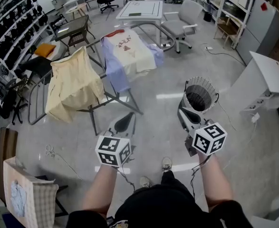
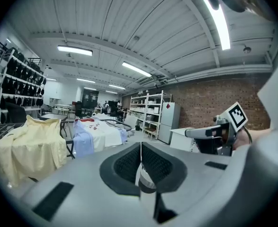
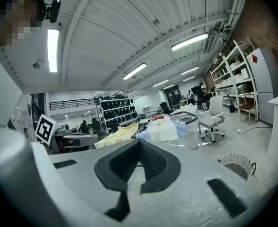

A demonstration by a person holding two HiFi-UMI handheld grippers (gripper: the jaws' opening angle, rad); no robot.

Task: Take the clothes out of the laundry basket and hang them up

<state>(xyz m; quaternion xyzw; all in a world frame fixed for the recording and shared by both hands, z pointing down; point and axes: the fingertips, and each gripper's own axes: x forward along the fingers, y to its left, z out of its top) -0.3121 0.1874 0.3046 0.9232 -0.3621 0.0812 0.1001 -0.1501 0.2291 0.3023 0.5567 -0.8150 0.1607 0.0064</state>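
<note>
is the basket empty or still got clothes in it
Empty. The head view looks down into the basket and shows only its dark bare inside, no cloth.

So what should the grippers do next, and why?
Probably lean over the laundry basket for one last check, then stop. It looks empty, the left gripper and right gripper have jaws shut on nothing, and the yellow garment, white T-shirt and blue shirt already hang on the rack.

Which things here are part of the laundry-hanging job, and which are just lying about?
Job: laundry basket, drying rack, yellow garment, white T-shirt, light blue shirt, left gripper and right gripper, both shut and empty.
Lying about: office chair, white table, checked cloth, storage shelves.
</note>
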